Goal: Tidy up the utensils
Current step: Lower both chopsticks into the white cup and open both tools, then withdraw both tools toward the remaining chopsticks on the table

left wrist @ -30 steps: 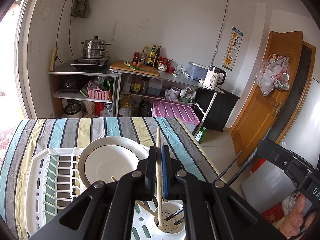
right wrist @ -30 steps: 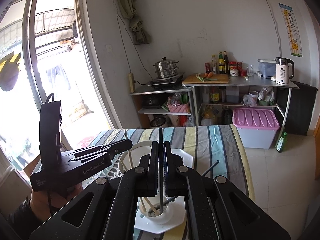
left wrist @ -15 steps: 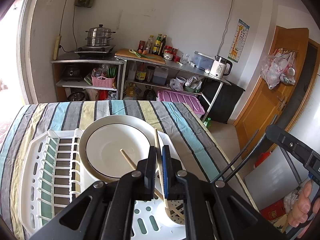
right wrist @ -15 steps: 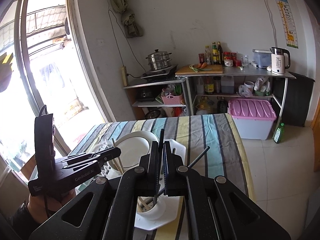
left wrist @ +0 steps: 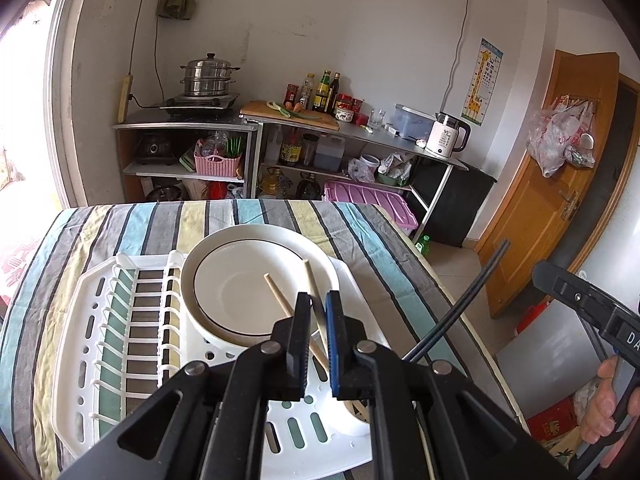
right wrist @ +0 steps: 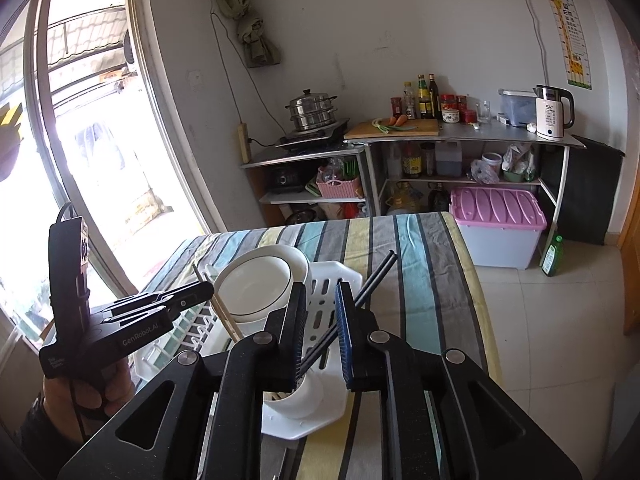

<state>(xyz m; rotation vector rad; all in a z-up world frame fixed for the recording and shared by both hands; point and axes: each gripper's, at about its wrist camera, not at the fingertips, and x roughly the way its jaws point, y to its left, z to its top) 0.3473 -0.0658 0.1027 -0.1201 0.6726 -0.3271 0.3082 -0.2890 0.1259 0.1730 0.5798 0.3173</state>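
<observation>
- Wooden chopsticks [left wrist: 311,300] stand in the white cup [right wrist: 302,398] at the near right corner of the white dish rack [left wrist: 120,320], their long axes leaning up and away over the white plate [left wrist: 240,280].
- Black chopsticks [right wrist: 370,286] stand in the same cup, slanting up to the far right.
- Left gripper [left wrist: 317,344] has its jaws nearly together around one wooden stick; whether the pads still press it is hard to make out.
- Right gripper [right wrist: 321,330] is opening, its jaws apart with the black pair between them, untouched by the pads.
- A second ago both grippers were clamped tight on their sticks; the left one has since sunk towards the cup.
- Gripper bodies hide most of the cup and the sticks' lower ends.
- Striped cloth [left wrist: 360,232] covers the table under the rack.
</observation>
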